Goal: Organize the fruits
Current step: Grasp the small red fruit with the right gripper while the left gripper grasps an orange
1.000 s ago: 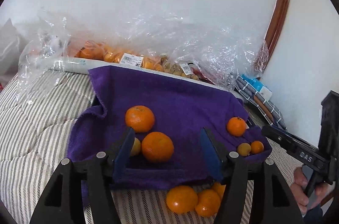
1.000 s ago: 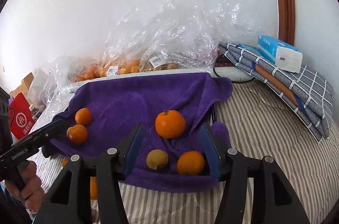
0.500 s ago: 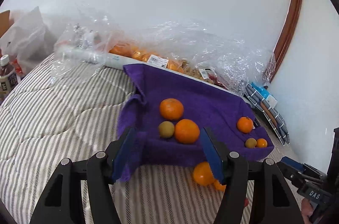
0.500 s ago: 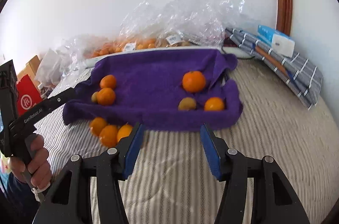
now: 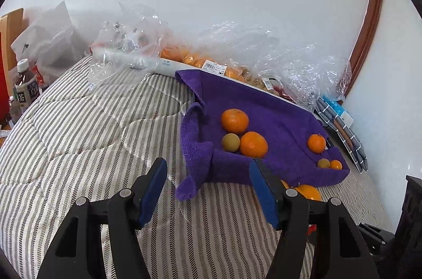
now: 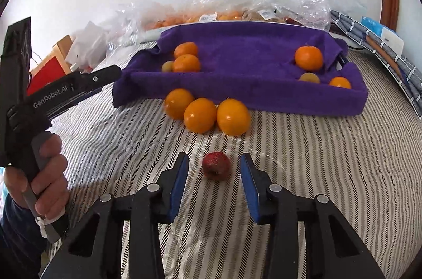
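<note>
A purple towel (image 6: 237, 60) (image 5: 266, 110) lies on the striped bedding and holds two groups of fruit: two tangerines and a small green-brown fruit at its left (image 6: 186, 62) (image 5: 244, 132), and a tangerine with two small fruits at its right (image 6: 308, 58) (image 5: 316, 143). Three oranges (image 6: 207, 115) lie on the bedding in front of the towel. A small red fruit (image 6: 216, 165) lies just ahead of my open, empty right gripper (image 6: 214, 177). My left gripper (image 5: 208, 181) is open and empty, short of the towel's left corner; it also shows in the right wrist view (image 6: 76, 87).
Clear plastic bags of fruit (image 5: 211, 62) line the wall behind the towel. A folded checked cloth with a tissue pack (image 6: 382, 38) lies at the right. A drink bottle (image 5: 25, 89) and bags stand at the far left.
Both grippers have pulled back from the towel. The three oranges and the red fruit have come into the right wrist view. Both grippers stay open.
</note>
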The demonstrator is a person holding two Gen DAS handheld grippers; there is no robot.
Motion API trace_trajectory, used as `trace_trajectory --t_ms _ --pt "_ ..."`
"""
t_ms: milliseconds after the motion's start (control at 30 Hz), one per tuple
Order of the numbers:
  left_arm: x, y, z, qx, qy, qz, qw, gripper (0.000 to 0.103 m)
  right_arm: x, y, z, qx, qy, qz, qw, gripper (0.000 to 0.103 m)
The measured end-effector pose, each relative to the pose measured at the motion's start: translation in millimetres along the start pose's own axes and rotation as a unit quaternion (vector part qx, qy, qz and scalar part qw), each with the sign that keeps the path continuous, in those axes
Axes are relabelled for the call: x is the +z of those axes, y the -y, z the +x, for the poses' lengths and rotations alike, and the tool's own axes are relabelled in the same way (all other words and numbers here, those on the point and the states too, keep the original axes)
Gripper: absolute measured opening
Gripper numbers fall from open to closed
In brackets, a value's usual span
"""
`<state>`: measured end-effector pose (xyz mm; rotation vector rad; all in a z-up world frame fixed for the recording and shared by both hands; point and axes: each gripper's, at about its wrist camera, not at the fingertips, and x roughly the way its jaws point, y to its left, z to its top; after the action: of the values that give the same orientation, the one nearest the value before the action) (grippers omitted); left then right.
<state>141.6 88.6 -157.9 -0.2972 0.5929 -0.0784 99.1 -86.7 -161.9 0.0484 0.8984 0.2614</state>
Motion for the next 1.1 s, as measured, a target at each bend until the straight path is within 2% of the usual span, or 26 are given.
trace_trajectory --t_ms 67,167,367,500,633,867,967,1100 --pt "-0.6 0.7 0.7 0.001 -0.002 0.002 1.0000 0.063 1.5 -2.5 6.0 -0.020 -0.010 -0.003 1.000 0.034" --pt "-1.7 3.8 1.9 0.000 -0.004 0.009 1.0000 0.063 2.0 -3.8 11.8 -0.028 -0.026 -0.005 0.999 0.024" --pt "-2.9 8.9 2.8 -0.003 -0.008 0.021 0.9997 0.063 -0.7 1.1 -0.3 -0.045 -0.004 -0.019 0.999 0.024" --pt "-4.1 14.1 2.9 -0.018 -0.011 0.035 0.9991 0.063 -1.6 22.2 -13.6 -0.059 0.010 -0.012 0.998 0.024" --pt "-9.0 28.6 5.6 -0.051 -0.031 0.068 0.9959 0.063 -3.9 44.3 -26.4 -0.084 0.024 -0.006 0.996 0.024" --pt "-14.5 56.3 25.2 -0.058 -0.075 0.099 0.9905 0.062 -8.3 79.5 -33.1 -0.098 0.029 0.021 0.994 0.024" --pt "-13.5 64.5 32.3 -0.062 -0.081 0.107 0.9891 0.062 -10.8 84.6 -31.3 -0.097 0.030 0.027 0.995 0.024" --pt "-12.8 72.9 44.8 -0.057 -0.102 0.120 0.9859 0.047 -11.8 89.4 -31.0 -0.086 0.032 0.037 0.995 0.024"
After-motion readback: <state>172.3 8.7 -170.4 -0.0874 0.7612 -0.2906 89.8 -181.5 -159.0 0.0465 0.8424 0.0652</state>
